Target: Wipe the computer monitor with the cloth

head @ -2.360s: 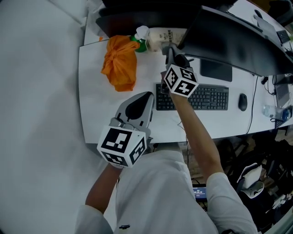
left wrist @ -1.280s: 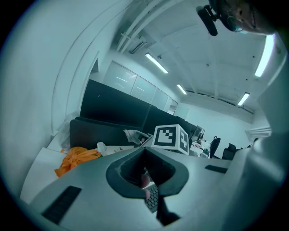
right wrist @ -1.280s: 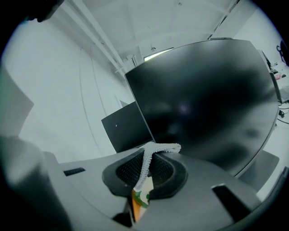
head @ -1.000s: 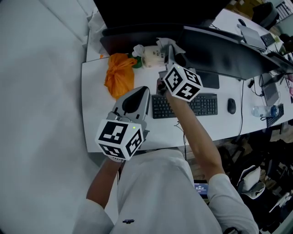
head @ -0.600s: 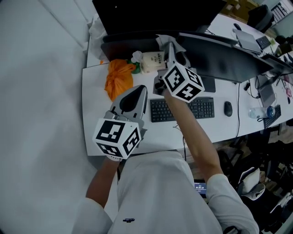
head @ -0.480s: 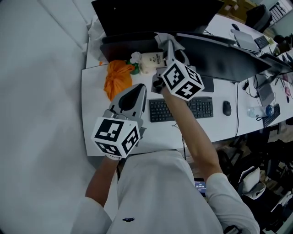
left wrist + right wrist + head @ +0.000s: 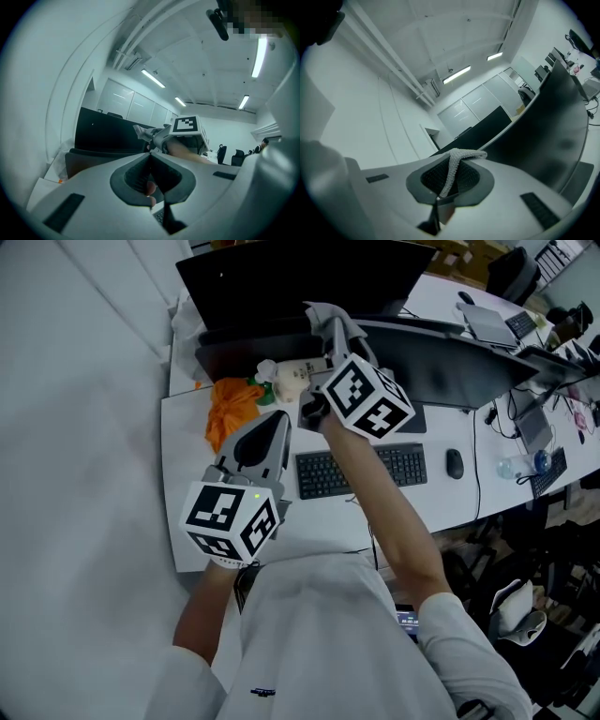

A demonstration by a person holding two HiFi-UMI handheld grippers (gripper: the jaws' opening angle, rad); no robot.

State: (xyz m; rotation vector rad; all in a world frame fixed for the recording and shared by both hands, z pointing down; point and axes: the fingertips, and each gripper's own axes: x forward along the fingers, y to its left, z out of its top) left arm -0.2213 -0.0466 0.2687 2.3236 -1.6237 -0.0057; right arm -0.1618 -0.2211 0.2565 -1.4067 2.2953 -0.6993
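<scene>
My right gripper (image 7: 329, 330) is shut on a pale grey cloth (image 7: 319, 313), raised in front of the screens. In the right gripper view the cloth (image 7: 453, 168) runs as a strip between the jaws and flops over their tip. A wide curved dark monitor (image 7: 450, 357) stretches to the right; its screen (image 7: 543, 136) fills the right of that view. Another black monitor (image 7: 300, 273) stands behind, to the left. My left gripper (image 7: 275, 420) hangs over the desk, shut with nothing in it. From the left gripper view I see its jaws (image 7: 150, 159) together, and the cloth (image 7: 142, 131) beyond.
On the white desk (image 7: 187, 493) lie an orange bag (image 7: 230, 409), a white bottle (image 7: 286, 379), a black keyboard (image 7: 361, 470) and a mouse (image 7: 454, 463). A pale wall runs along the left. More desks and chairs crowd the right side.
My right gripper has lifted the cloth from beside the bottle up to the monitors' upper edge. The left gripper has stayed low and shut.
</scene>
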